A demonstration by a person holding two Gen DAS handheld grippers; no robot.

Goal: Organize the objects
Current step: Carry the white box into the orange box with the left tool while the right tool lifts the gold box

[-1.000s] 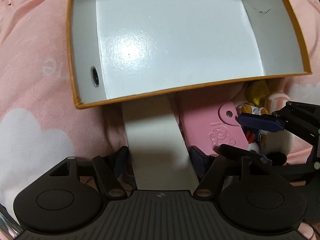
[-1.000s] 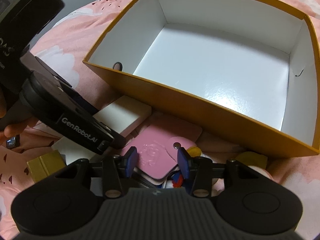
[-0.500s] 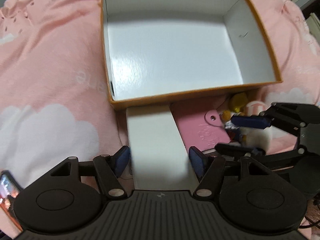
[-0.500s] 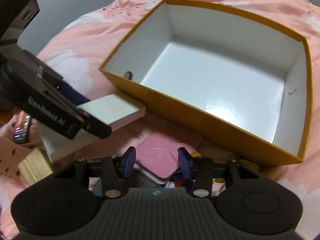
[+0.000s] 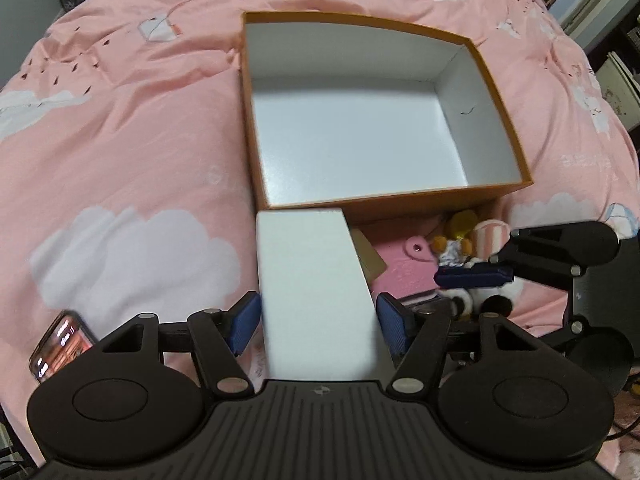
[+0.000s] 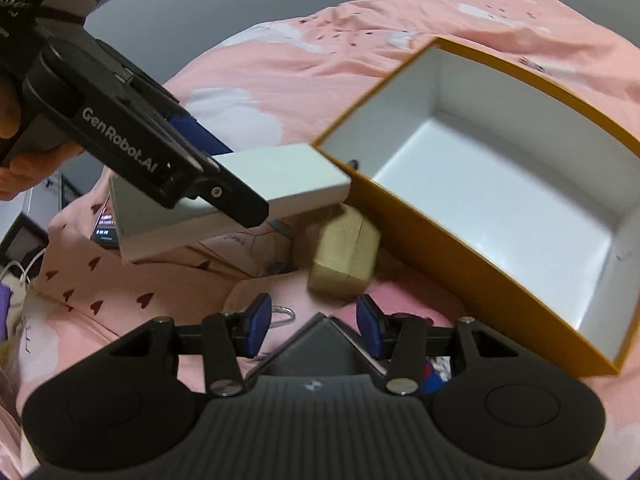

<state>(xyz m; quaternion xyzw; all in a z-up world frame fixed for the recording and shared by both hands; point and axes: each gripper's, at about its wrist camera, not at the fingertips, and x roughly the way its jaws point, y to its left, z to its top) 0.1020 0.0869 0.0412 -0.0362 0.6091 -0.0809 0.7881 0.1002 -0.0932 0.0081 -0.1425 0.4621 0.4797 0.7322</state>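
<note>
My left gripper [image 5: 318,320] is shut on a flat white box [image 5: 312,280] and holds it in the air just short of the near rim of an open orange box [image 5: 400,196] with a white inside; the white box [image 6: 256,184] also shows in the right wrist view, lifted beside the orange box's [image 6: 520,264] corner. My right gripper [image 6: 310,324] is shut on a dark flat item [image 6: 316,340], held above the bedding. A pink case [image 5: 404,272], a small brown box [image 6: 344,256] and small toys [image 5: 460,248] lie by the orange box.
Everything rests on a pink cloud-print bedspread [image 5: 120,160]. A lit phone [image 5: 60,344] lies at the left near my left gripper. A metal ring [image 6: 282,314] lies on the bedding under my right gripper. Furniture stands beyond the bed at the right.
My left gripper has lifted the white box up and back, away from the orange box. My right gripper has risen from the pink case with a dark flat item in it; the brown box now shows.
</note>
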